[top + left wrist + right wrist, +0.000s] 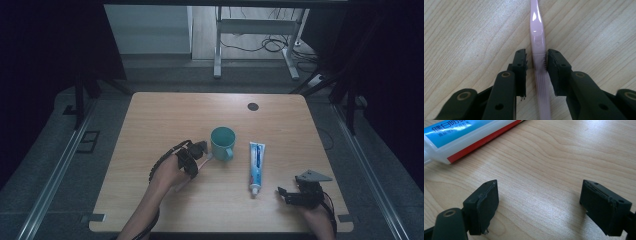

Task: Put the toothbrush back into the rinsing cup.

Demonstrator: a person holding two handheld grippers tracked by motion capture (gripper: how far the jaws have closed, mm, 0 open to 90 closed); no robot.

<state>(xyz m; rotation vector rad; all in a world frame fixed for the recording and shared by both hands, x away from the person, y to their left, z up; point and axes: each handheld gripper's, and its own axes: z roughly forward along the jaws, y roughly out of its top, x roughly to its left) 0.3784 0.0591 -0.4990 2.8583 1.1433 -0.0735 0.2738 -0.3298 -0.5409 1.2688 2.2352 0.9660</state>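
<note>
A pink toothbrush (536,30) lies flat on the wooden table (165,115). My left gripper (536,56) reaches down over it, with the handle between its narrowly parted jaws. One pad touches the handle's side and the other stands a sliver off it. In the high view the left gripper (197,150) sits just left of a teal mug (222,142), and the toothbrush (206,158) pokes out beside it. A white and blue toothpaste tube (256,167) lies right of the mug. My right gripper (285,194) rests low near the front right, open wide and holding nothing, with the toothpaste tube (461,137) ahead of it.
A small dark round mark (253,106) sits near the table's far edge. Beyond the table are a white desk frame (255,30) and cables on the floor. Bare wood lies along the table's left side and far half.
</note>
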